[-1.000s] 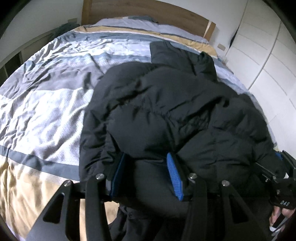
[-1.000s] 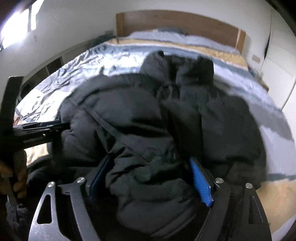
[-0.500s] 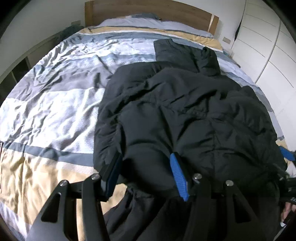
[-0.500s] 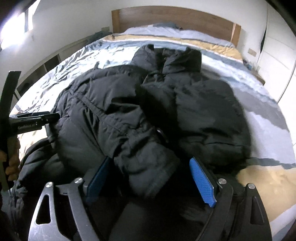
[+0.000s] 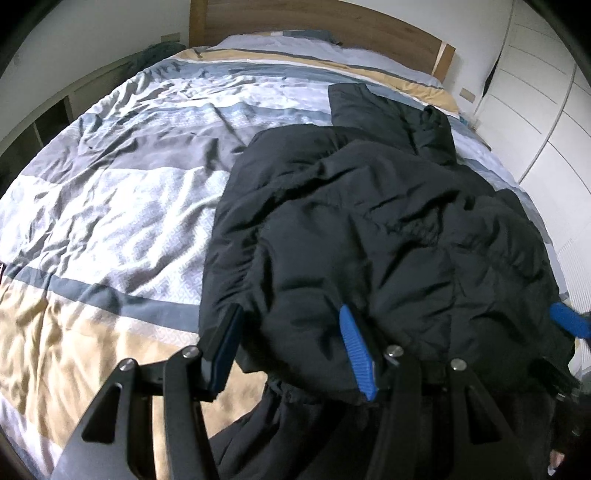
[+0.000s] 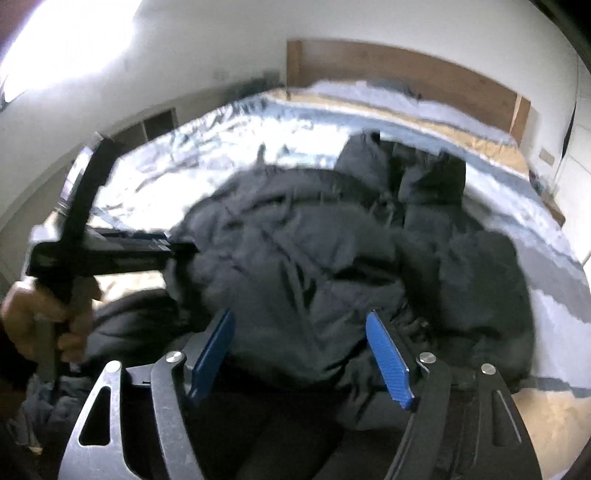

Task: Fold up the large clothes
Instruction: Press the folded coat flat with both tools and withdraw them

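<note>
A black puffer jacket [image 5: 369, 221] lies folded over itself on the right half of the bed, its collar toward the headboard. My left gripper [image 5: 291, 350] stands open at the jacket's near edge; the folded hem lies between the blue pads [image 5: 356, 354] without being pinched. In the blurred right wrist view the jacket [image 6: 314, 258] bulges between the pads of my right gripper [image 6: 299, 354], whose jaws are closing with both blue pad faces bare. A hand [image 6: 48, 321] holds the left gripper [image 6: 110, 251] at the jacket's left side.
A striped grey, white and tan bedspread [image 5: 110, 221] covers the bed, with a wooden headboard [image 5: 314, 22] at the far end. White wardrobe doors [image 5: 546, 110] stand along the right, and a low shelf unit [image 5: 48, 122] along the left wall.
The lifted jacket fold has come down flat on the bed. Both grippers have drawn back from it; the left jaws stand a little wider, the right jaws narrower, and the right view has tilted up.
</note>
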The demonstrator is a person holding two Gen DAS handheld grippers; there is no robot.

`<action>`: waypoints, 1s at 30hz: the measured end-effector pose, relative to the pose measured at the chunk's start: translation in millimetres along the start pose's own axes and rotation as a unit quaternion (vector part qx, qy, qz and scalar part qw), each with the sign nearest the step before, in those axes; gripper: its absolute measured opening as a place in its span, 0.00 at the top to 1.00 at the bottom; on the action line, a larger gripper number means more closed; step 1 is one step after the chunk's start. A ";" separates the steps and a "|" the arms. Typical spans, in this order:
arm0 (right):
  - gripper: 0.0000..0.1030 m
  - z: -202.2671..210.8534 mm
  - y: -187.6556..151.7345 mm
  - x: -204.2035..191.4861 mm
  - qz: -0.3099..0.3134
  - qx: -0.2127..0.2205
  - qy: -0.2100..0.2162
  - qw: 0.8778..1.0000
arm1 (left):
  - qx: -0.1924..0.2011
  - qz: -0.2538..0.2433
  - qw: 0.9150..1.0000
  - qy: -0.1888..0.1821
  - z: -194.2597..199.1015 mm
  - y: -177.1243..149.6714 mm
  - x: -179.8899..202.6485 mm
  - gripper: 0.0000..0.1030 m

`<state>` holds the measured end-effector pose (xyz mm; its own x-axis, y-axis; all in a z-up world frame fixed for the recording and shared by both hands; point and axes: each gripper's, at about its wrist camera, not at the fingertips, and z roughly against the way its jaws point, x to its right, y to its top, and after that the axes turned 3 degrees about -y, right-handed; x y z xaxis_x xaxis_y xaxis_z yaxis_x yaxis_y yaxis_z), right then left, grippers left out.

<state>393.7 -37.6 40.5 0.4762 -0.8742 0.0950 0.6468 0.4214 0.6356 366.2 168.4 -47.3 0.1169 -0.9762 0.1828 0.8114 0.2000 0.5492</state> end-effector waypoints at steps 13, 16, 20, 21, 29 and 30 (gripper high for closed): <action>0.30 -55.1 -20.8 8.3 -0.014 -0.041 -0.034 0.999 | 0.020 -0.004 1.000 -0.015 -26.2 -14.9 2.4 0.39; 0.30 -58.1 -22.0 6.6 -0.008 -0.045 -0.041 0.998 | 0.018 -0.007 1.000 -0.005 -26.9 -15.1 4.7 0.34; 0.28 -58.3 -22.5 4.6 -0.007 -0.060 -0.053 0.997 | 0.005 0.001 1.000 0.009 -25.1 -15.2 4.3 0.31; 0.28 -56.9 -23.3 5.1 -0.009 -0.065 -0.054 0.996 | 0.000 0.005 1.000 0.012 -22.8 -14.9 4.3 0.31; 0.28 -22.5 -35.7 13.6 -0.032 -0.095 -0.084 0.991 | -0.010 -0.007 0.999 0.037 15.9 -16.8 17.0 0.31; 0.28 -16.8 -37.4 15.8 -0.038 -0.096 -0.085 0.991 | -0.008 -0.009 0.999 0.039 23.5 -16.8 19.5 0.31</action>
<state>387.1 -63.2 5.4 0.3248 -0.9262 0.1913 0.7864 0.3769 0.4894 341.4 147.9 -33.8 0.1464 -0.9832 0.1093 0.8222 0.1824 0.5392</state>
